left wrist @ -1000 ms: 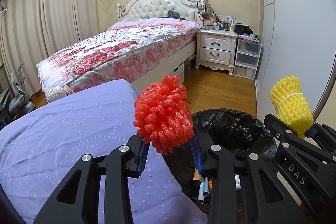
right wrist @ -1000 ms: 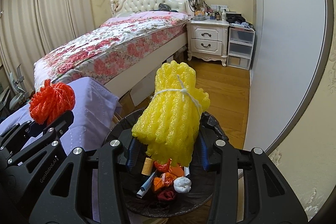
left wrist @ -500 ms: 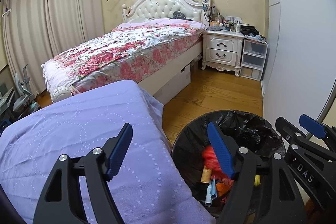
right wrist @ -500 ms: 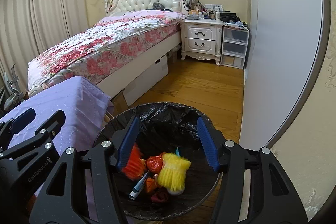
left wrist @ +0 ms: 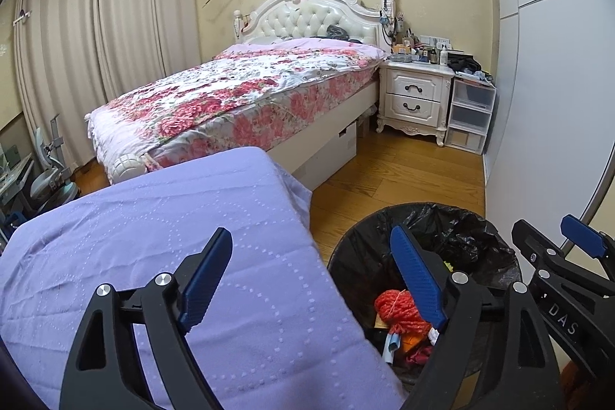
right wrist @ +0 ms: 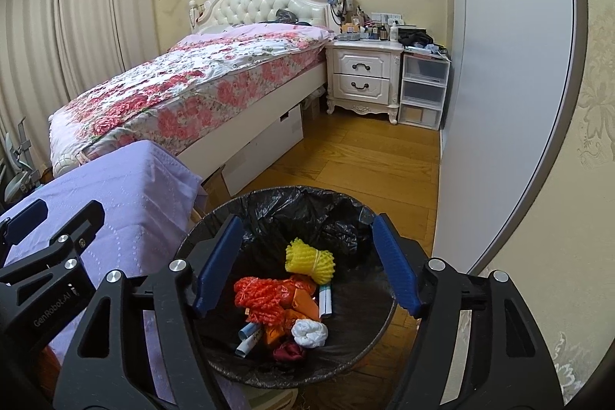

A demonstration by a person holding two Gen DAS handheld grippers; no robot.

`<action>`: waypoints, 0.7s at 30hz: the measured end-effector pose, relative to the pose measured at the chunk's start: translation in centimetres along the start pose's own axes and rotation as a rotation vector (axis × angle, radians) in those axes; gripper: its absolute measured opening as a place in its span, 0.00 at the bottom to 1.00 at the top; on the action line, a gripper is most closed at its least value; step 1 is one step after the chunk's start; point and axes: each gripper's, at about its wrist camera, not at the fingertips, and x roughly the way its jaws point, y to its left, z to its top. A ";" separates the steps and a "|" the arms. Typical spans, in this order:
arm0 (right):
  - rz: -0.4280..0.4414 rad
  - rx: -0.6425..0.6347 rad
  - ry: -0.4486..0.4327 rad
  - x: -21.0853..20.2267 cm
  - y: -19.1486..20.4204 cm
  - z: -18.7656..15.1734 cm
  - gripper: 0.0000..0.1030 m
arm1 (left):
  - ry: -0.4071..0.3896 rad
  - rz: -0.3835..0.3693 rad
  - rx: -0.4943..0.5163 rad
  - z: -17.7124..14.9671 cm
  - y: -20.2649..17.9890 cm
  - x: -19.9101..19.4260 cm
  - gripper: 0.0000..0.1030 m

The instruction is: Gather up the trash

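Note:
A round bin with a black liner (right wrist: 338,202) (left wrist: 453,221) stands on the wood floor beside a table with a purple cloth (left wrist: 161,218) (right wrist: 127,179). Inside lie a yellow foam net (right wrist: 310,259), an orange foam net (right wrist: 258,297) (left wrist: 399,306), a white wad (right wrist: 309,332) and several other scraps. My left gripper (left wrist: 313,277) is open and empty over the cloth's edge and the bin's rim. My right gripper (right wrist: 305,266) is open and empty above the bin. Each gripper shows at the edge of the other's view.
A bed with a floral cover (left wrist: 250,91) stands behind the table. A white nightstand (left wrist: 417,98) and clear plastic drawers (left wrist: 471,114) are at the far wall. A grey wardrobe door (right wrist: 507,72) runs along the right. Wood floor (right wrist: 357,160) lies between.
Both grippers held foam nets a second ago, orange in the left and yellow in the right. Both have opened and the nets now lie in the bin.

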 end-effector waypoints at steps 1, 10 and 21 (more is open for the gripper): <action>0.001 -0.002 0.002 -0.2 0.1 -0.2 0.68 | 0.003 0.005 -0.002 -0.1 0.2 -0.2 0.80; 0.033 -0.037 0.013 -2.5 1.9 -1.8 0.72 | 0.028 0.037 -0.056 -1.8 2.7 -2.6 0.81; 0.069 -0.070 -0.006 -5.7 3.6 -2.9 0.75 | 0.013 0.066 -0.096 -3.1 5.3 -6.4 0.82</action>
